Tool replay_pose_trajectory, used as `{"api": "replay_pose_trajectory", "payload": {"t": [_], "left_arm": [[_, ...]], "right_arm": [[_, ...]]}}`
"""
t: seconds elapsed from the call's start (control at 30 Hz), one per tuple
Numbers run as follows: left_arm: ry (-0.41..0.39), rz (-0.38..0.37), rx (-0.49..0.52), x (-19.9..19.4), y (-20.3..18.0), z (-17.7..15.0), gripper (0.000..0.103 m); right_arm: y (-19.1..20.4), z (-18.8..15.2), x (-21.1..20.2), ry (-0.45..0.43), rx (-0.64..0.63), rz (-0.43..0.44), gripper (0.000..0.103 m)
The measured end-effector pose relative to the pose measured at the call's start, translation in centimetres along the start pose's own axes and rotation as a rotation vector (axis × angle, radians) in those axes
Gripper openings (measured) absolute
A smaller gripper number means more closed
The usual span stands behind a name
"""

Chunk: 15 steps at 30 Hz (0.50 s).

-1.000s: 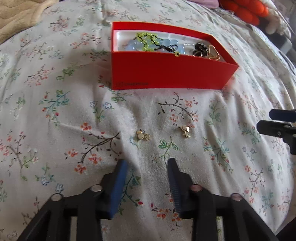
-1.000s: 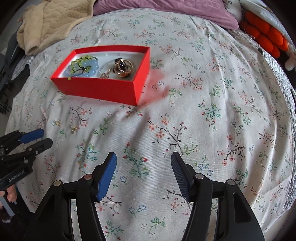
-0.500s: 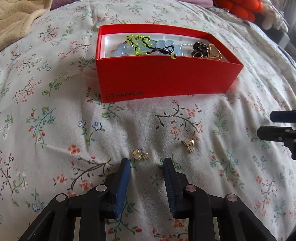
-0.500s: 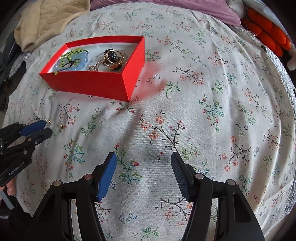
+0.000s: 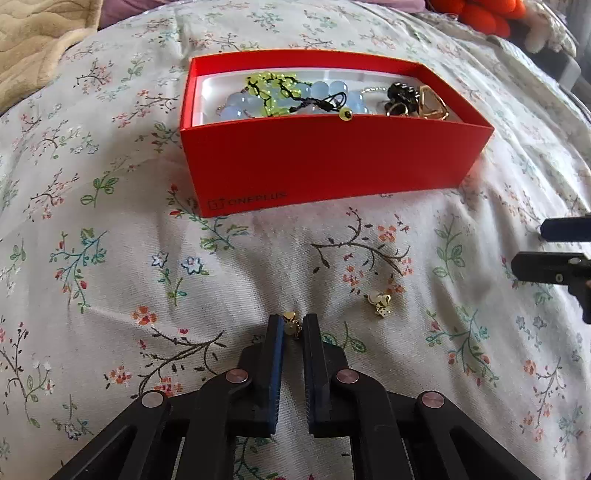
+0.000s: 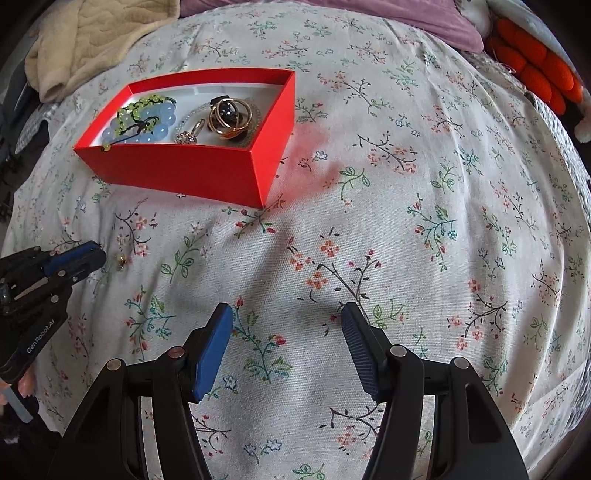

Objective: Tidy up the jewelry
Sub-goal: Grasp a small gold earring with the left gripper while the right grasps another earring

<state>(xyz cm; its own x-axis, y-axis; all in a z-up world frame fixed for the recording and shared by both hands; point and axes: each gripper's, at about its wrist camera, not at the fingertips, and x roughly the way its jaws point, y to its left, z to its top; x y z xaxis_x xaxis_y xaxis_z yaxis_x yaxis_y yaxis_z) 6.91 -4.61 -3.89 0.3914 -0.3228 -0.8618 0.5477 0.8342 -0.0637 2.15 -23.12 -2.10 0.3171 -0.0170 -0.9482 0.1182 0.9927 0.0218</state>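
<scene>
A red box on the floral bedspread holds blue beads, a green bracelet and gold rings; it also shows in the right wrist view. Two small gold earrings lie in front of it. My left gripper has closed on the left earring, which sits between its blue pads on the fabric. The second earring lies free to its right and shows in the right wrist view. My right gripper is open and empty, hovering over bare bedspread right of the left gripper.
A beige blanket lies at the back left, a purple pillow at the back, and an orange plush toy at the back right. The right gripper's fingers reach in at the left view's right edge.
My left gripper moved forward and down to the left earring and its jaws closed around it. The right gripper drifted slightly closer to the box, still open.
</scene>
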Motion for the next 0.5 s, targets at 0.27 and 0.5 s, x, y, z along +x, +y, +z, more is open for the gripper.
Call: {"api": "replay_pose_trajectory", "payload": {"t": [0.27, 0.5], "left_arm": [[0.004, 0.037, -0.026, -1.7, 1.7, -0.4, 0.005], [0.016, 0.072, -0.094, -3.1, 4.6, -1.3, 0.005]], "right_arm": [[2.2, 0.8, 0.1, -0.016, -0.012, 0.024, 0.064], [5.7, 1.9, 0.8, -0.016, -0.046, 0.077, 0.064]]}}
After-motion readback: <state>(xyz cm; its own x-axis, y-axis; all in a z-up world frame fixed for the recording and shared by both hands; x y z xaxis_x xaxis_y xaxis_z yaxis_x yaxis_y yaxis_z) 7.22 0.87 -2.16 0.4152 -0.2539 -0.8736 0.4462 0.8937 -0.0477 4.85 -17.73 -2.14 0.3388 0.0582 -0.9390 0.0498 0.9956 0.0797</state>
